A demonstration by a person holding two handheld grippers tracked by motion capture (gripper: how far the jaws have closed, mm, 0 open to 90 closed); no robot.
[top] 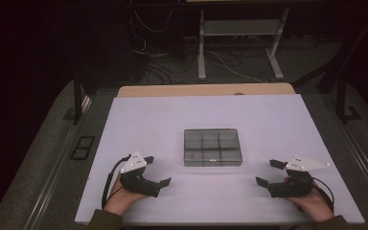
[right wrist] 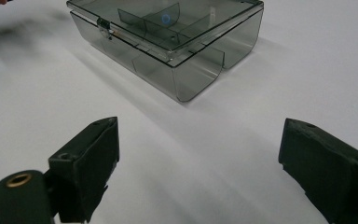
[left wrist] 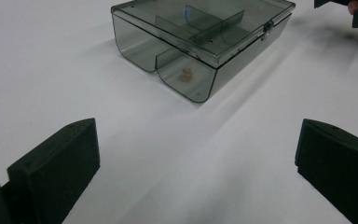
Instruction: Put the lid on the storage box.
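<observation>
White sheet (top: 268, 124) covers the table (top: 206, 89); a strip of bare wood shows along its far edge. Sheet is plain and matte. Room beyond is dark: grey floor, loose cables (top: 172, 62) trailing over it, the white legs of a stand (top: 239, 43) at the back, dark posts at both sides.

Box (top: 212, 147) of smoky clear plastic lies flat near the middle of the sheet, lid shut, inside split by dividers into compartments. Small latch (right wrist: 104, 27) on one long side. A pale small bit (left wrist: 187, 73) lies in one end compartment; a blue spot (right wrist: 166, 19) shows through the lid. No writing or brand readable anywhere.

Left claw (top: 157, 169) rests near the box's left, jaws apart, nothing between them. Right claw (top: 269, 172) near its right, likewise apart and empty. Both well short of touching the box.
</observation>
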